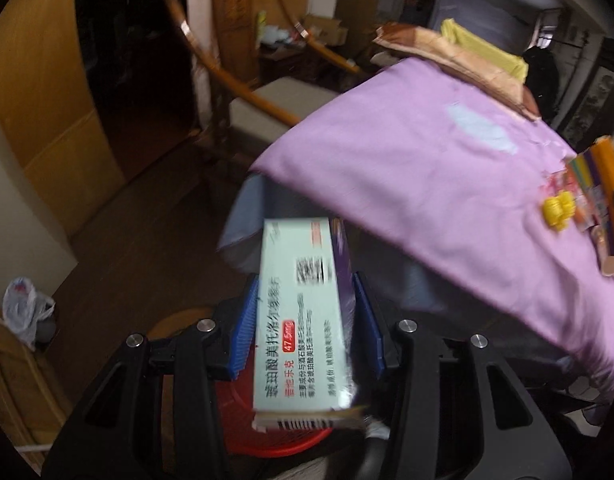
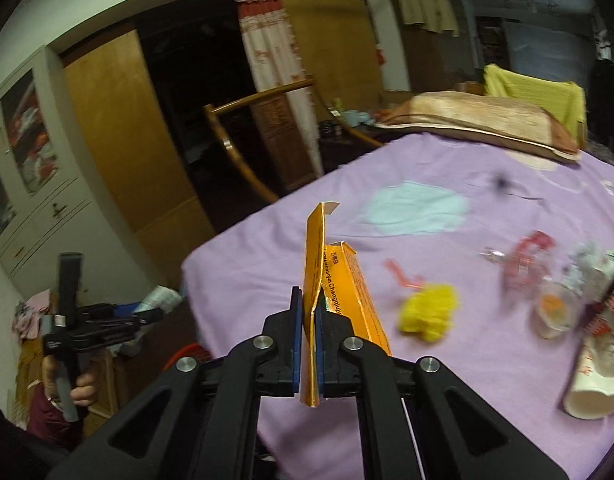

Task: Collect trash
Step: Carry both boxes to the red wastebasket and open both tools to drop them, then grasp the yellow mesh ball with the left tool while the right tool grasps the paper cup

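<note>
Because both items are thin cardboard cartons, they should be light and fairly stiff on the edges but easy to crush on the wide faces, so I judge that a moderate squeeze across the narrow sides is the safe way to take them. At the lower centre of the left wrist view, the left gripper (image 1: pixel 305 320) has its blue pads closed on the two long sides of a pale medicine box (image 1: pixel 301 320) – the box stands lengthwise between the jaws, its far end pointing toward the upper part of the frame and its near flap hanging over something red, maybe a red basket (image 1: pixel 279 436), though only a small part shows and I cannot tell for sure. At the lower centre of the right wrist view, the right gripper (image 2: pixel 308 340) is closed narrowly on the orange box (image 2: pixel 339 300), which looks flattened or torn open; the jaws pinch one folded panel near its lower end, and the rest leans to the right above the purple bedsheet (image 2: pixel 267 248). More trash lies on the sheet at the right of this frame – a yellow crumpled piece (image 2: pixel 429 312), a paper cup (image 2: pixel 595 380) on its side and some clear wrappers, all blurred. Such a pinched panel may bend or slip, I think.
</note>
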The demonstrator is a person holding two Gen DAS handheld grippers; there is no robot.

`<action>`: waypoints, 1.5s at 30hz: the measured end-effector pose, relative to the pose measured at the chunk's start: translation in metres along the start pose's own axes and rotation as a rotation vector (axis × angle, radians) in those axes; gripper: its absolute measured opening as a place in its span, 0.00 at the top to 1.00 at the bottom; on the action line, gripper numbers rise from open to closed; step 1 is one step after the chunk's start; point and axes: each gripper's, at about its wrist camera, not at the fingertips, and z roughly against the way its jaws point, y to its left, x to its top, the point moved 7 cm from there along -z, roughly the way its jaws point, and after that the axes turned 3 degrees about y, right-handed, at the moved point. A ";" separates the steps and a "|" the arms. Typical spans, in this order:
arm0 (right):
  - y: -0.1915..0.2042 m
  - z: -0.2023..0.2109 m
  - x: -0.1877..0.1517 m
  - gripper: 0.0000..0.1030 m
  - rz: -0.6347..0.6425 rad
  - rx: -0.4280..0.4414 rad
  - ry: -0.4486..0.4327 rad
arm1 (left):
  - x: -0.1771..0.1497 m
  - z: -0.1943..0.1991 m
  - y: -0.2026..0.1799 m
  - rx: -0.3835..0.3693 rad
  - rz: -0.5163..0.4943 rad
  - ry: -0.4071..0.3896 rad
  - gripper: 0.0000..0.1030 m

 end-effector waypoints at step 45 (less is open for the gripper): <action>-0.164 0.093 -0.061 0.21 -0.214 -0.377 -0.129 | 0.043 -0.027 -0.270 -0.122 -0.295 -0.017 0.06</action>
